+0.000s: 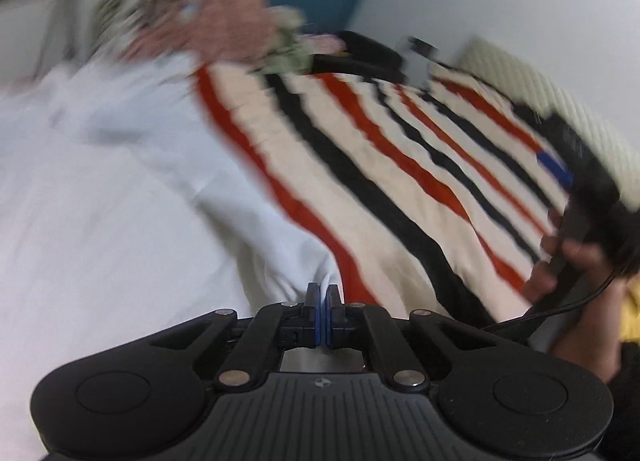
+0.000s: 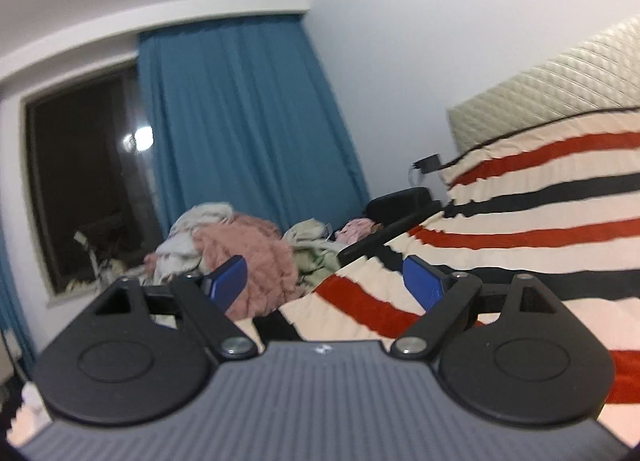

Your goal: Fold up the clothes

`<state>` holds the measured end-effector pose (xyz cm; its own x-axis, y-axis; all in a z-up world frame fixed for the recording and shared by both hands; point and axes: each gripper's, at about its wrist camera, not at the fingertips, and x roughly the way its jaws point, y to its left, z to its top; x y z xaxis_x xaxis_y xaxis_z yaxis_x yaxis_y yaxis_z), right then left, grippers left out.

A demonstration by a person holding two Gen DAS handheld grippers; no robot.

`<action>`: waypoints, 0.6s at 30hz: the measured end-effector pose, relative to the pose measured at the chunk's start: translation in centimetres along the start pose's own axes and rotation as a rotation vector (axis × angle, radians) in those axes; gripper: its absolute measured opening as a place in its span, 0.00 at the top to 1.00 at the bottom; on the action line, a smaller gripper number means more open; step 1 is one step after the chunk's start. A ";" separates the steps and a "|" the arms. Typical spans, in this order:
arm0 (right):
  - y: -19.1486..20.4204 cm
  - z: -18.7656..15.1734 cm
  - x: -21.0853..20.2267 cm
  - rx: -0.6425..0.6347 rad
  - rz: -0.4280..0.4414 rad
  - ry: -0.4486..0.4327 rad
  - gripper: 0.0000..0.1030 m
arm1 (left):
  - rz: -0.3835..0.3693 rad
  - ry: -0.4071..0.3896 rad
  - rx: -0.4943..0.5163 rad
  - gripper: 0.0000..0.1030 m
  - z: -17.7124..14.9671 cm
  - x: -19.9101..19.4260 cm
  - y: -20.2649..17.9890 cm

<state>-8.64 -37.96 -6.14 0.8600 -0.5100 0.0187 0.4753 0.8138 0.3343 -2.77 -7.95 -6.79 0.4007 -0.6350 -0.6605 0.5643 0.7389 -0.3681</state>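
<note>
- Currently left gripper [image 1: 323,297] is clamped shut at the near edge of the striped garment [image 1: 380,165], on white sheet [image 1: 100,201]; whether cloth is pinched I can't tell, likely a corner for the fold.
- Right gripper [image 2: 328,281] gapes wide over the stripes, gripping nothing; probably lining up on the other edge.
- Clothes pile [image 2: 240,253] sits beyond, near blue curtain [image 2: 240,121]; not blocking.

This is a bedroom in a home. A bed with a white sheet [image 1: 100,201] stands against a quilted cream headboard [image 2: 560,73]. Teal curtains [image 2: 240,121] hang beside a dark window [image 2: 88,181] under a plain white ceiling. A heap of loose clothes [image 2: 240,261] lies at the far side of the bed, and a striped garment [image 2: 540,221] is spread across it.
</note>
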 end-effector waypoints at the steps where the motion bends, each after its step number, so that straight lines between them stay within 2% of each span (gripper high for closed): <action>1: 0.4 -0.2 0.1 -0.008 0.021 0.020 0.16 | 0.001 0.013 -0.066 0.98 -0.4 -0.7 1.5; 4: 2.1 -0.7 0.6 -0.040 0.088 0.091 0.16 | 0.019 0.082 -0.239 0.97 -1.9 -1.3 5.6; 6: 3.3 -1.2 0.8 -0.065 0.133 0.141 0.16 | 0.025 0.094 -0.289 0.96 -2.4 -1.1 7.1; 8: 4.6 -1.8 0.9 -0.093 0.184 0.198 0.17 | 0.031 0.105 -0.335 0.83 -2.7 -0.9 8.5; 9: 5.2 -2.1 0.9 -0.107 0.209 0.226 0.17 | 0.030 0.097 -0.336 0.76 -2.5 -0.8 8.6; 10: 5.7 -2.5 0.9 -0.119 0.229 0.250 0.17 | 0.029 0.088 -0.338 0.59 -2.2 -0.8 8.8; 11: 6.2 -2.8 0.9 -0.132 0.241 0.265 0.17 | 0.028 0.080 -0.339 0.47 -2.0 -0.7 8.9; 14: 7.6 -3.6 0.7 -0.175 0.253 0.287 0.17 | 0.027 0.059 -0.338 0.42 -1.2 -0.4 9.2; 18: 8.7 -4.8 1.7 -0.174 0.282 0.370 0.17 | 0.053 0.078 -0.241 0.37 -0.7 1.2 7.1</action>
<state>-2.18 -30.40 -7.74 0.9529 -0.1559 -0.2602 0.2115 0.9564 0.2013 1.27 -3.31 -10.66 0.3628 -0.5815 -0.7281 0.3521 0.8090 -0.4707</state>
